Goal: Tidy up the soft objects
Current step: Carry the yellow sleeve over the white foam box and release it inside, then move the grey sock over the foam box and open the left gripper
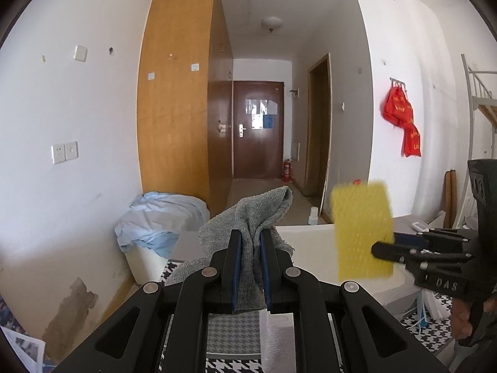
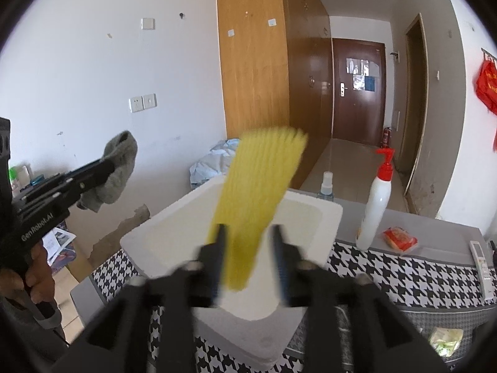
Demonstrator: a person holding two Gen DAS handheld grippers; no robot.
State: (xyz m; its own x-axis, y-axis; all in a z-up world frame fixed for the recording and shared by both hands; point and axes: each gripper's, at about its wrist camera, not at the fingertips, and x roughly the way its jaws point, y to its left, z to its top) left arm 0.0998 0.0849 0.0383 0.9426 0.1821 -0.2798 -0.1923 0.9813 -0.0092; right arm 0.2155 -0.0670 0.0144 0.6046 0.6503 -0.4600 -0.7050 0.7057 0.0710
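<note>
Soft objects held above a white foam box

The grey cloth point(image 1: 248, 217) is clamped in the left gripper point(image 1: 250, 248); the yellow sponge point(image 2: 257, 199) lies between the parted jaws of the right gripper point(image 2: 250, 258), over the white foam box point(image 2: 326, 217); a drop outside the rim could be caused by tilt

A grey cloth point(image 1: 248, 217), a yellow sponge point(image 2: 257, 199), a white box point(image 2: 310, 217), a black-and-white houndstooth cover point(image 2: 388, 279).
</note>
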